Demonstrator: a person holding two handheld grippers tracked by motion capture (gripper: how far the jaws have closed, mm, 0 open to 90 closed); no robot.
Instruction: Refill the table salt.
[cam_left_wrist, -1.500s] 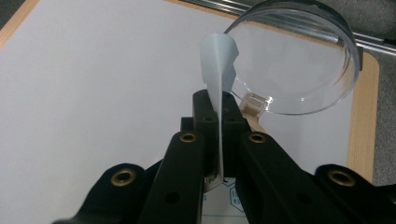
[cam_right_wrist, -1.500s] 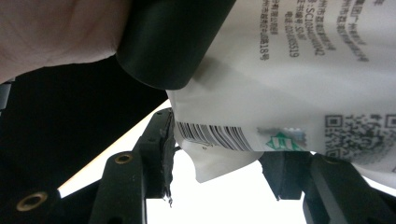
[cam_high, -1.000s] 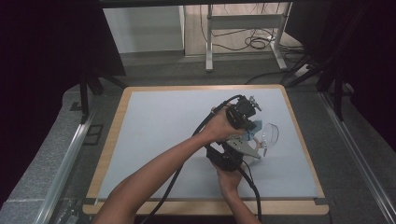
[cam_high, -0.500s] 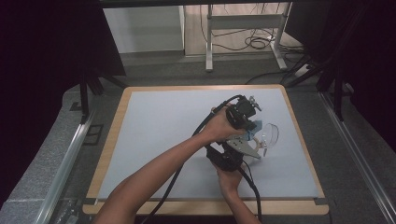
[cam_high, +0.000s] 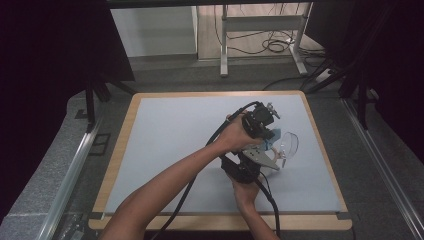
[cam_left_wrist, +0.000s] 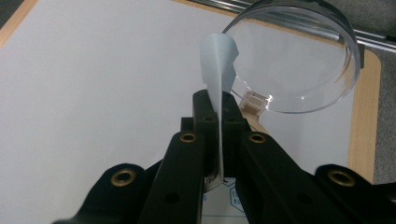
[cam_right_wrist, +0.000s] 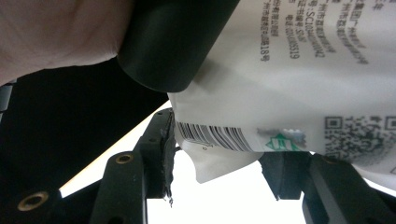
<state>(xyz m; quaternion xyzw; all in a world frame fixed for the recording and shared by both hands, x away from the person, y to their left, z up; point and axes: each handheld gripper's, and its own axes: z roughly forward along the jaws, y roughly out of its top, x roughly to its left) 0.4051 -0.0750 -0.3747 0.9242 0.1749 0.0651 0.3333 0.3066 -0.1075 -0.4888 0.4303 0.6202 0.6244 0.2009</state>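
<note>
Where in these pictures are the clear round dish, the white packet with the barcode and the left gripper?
clear round dish (cam_left_wrist: 299, 70): left gripper view, its transparent base.
white packet (cam_right_wrist: 289, 79): right gripper view, its printed face above the barcode.
left gripper (cam_left_wrist: 219, 105): left gripper view, between its closed fingertips pinching the packet's edge.

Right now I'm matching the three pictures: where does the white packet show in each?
High view: white packet right of centre, between both grippers.
Left gripper view: a thin strip rising from the shut jaws.
Right gripper view: printed sheet across the upper right.
Shared landmark: the pale mat.
</note>
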